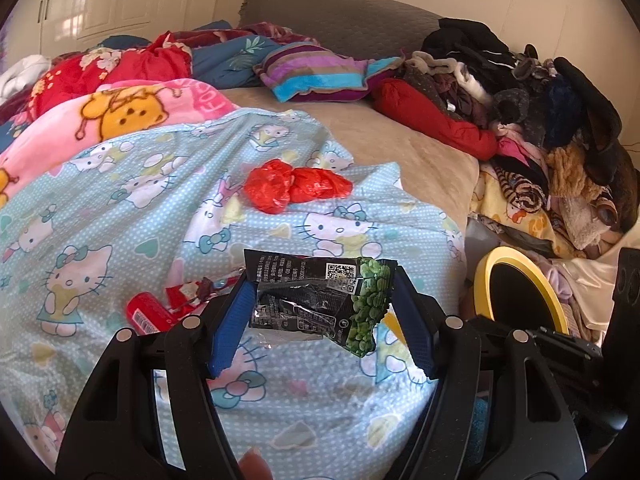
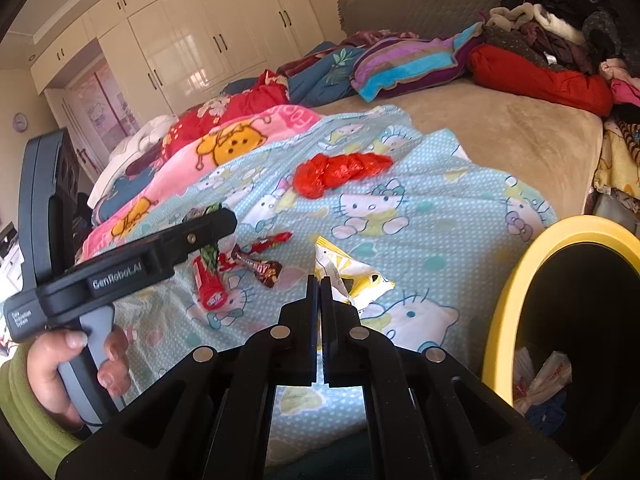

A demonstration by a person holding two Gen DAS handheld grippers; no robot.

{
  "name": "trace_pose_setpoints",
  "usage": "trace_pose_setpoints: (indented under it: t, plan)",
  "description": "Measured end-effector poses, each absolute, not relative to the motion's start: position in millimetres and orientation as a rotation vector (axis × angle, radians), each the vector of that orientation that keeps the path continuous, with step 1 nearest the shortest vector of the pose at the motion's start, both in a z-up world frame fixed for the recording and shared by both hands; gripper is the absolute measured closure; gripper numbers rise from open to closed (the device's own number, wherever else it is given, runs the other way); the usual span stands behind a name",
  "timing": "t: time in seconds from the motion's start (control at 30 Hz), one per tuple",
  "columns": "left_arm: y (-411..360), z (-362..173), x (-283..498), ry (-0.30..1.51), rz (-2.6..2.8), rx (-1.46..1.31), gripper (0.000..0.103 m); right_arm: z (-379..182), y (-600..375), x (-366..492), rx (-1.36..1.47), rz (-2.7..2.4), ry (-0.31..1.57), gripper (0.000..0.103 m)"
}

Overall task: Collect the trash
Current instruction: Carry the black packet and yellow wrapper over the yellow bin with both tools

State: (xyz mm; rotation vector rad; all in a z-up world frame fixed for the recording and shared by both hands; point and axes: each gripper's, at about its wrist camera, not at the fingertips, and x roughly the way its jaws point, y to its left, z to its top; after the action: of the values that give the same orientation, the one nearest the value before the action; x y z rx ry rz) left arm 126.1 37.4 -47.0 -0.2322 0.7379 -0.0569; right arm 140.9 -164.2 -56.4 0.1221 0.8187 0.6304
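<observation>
Left tool [image 1: 322, 308] clamped on black-green snack wrapper [image 1: 320, 300], lifted above the bed's [image 1: 420, 152] near edge. Right tool [image 2: 320, 280] together, empty. Next: carry wrapper to yellow-rimmed bin [image 1: 520, 292] at the bed's right edge, release.

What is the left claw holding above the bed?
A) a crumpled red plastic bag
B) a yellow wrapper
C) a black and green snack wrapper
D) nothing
C: the black and green snack wrapper spans the blue pads of the left claw, while the crumpled red plastic bag lies on the bedsheet.
</observation>
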Motion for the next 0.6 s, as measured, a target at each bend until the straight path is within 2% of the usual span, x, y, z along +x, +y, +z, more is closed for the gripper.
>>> trace_pose_setpoints:
  t: [0.6]
  plan:
    - [-25.3,-36.7,132.5,0.732,-0.186,-0.161,0.044,-26.7,-242.5,152.4,0.227,0.494,0.738,0.101]
